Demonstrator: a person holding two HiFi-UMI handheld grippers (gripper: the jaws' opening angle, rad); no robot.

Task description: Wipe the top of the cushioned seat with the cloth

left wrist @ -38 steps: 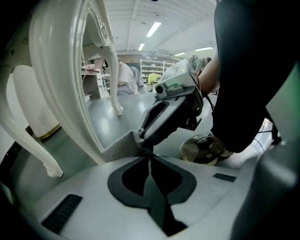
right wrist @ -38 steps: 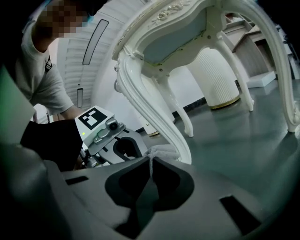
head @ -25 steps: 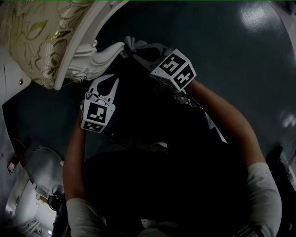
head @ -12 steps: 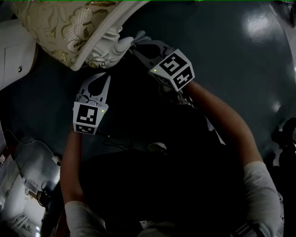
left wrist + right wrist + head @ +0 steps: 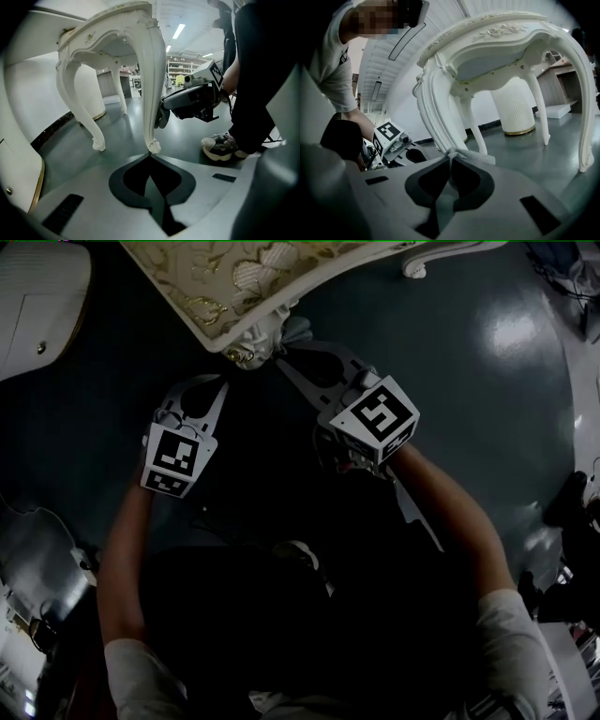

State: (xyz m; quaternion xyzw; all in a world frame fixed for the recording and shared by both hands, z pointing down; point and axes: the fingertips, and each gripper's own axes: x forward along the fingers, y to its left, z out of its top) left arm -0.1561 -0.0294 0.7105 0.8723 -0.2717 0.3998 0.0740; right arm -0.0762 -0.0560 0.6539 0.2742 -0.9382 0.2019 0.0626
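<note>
The cushioned seat [image 5: 246, 270] has a cream cushion with gold flowers on a carved white frame; it fills the head view's top. Both gripper views show it from below, as the seat [image 5: 497, 44] and the seat [image 5: 115, 26] on curved legs. My right gripper [image 5: 284, 354] is shut on a grey cloth [image 5: 294, 331] at the seat's near corner. The cloth [image 5: 474, 156] bunches at the right gripper [image 5: 451, 157] beside a leg. My left gripper [image 5: 222, 382] is shut and holds nothing, below the corner; the left gripper [image 5: 150, 156] points at a leg's foot.
A white cabinet [image 5: 37, 296] stands at the far left. A white fluted pedestal [image 5: 513, 108] with a gold base stands behind the seat. The person's shoe [image 5: 222, 146] rests on the glossy dark floor [image 5: 487, 381] to the right.
My right gripper has risen with the cloth to the seat's corner. The seat now lies further right and higher in the head view. The left gripper has shifted slightly up.
</note>
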